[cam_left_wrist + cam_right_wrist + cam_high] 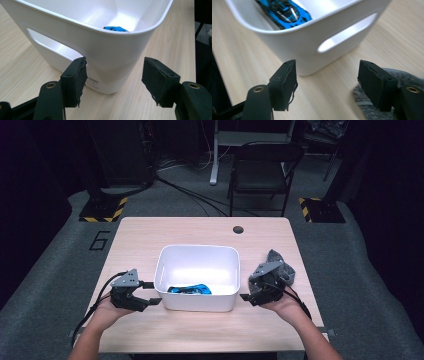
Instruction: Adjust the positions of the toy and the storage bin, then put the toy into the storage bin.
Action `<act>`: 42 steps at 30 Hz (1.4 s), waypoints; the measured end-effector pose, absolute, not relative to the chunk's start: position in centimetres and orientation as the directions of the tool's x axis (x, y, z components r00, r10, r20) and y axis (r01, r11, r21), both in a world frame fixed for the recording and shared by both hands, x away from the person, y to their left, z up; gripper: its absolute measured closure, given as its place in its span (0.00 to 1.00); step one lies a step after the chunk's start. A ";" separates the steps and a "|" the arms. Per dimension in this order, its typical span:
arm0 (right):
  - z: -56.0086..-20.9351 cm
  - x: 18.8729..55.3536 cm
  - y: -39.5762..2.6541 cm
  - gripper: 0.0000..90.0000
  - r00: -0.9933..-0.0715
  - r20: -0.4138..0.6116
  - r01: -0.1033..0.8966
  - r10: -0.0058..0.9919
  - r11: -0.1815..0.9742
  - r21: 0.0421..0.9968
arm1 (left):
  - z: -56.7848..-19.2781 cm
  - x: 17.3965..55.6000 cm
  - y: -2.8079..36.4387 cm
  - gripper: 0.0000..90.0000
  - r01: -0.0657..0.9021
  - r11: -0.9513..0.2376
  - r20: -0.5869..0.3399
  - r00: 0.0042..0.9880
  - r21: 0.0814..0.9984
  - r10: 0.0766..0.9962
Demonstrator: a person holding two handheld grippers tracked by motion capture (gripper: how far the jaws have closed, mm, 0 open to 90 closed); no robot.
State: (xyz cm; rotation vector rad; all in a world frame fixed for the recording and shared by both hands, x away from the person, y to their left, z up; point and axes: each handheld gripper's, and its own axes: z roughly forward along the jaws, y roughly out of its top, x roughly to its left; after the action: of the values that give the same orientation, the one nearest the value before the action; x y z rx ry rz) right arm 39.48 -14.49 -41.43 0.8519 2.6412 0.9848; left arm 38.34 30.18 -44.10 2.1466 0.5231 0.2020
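- White plastic rectangular tub (197, 306) with slotted handles: it stands at the middle of your pale wooden table (150, 235), between your two hands.
- Blue toy car (190, 290): it lies inside the tub against the near wall; from your right gripper view (285, 12) it sits just behind the tub's rim.
- Your left gripper (155, 301): it is at the tub's near left corner, jaws parted wide with nothing between them. In your left gripper view (113, 81) the tub's rounded corner stands just beyond the pads, and the pads are not pressing on it.
- Your right gripper (246, 297): it is just right of the tub's near right corner, jaws apart and empty (327, 83).
- Grey fuzzy cloth (286, 269): it lies on the table at the right, under and behind your right gripper, apart from the tub.
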 end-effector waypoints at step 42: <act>-42.3 42.2 -12.5 0.32 -0.787 0.012 0.444 0.617 0.553 0.705 | -44.9 42.1 28.2 0.42 0.329 -0.462 -0.068 0.866 0.824 0.495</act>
State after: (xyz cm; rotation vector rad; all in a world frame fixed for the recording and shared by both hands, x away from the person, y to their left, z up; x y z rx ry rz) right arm 42.16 -12.54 -42.33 0.8880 2.5532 1.0587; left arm 42.07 28.22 -44.91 2.0939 0.5970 0.2231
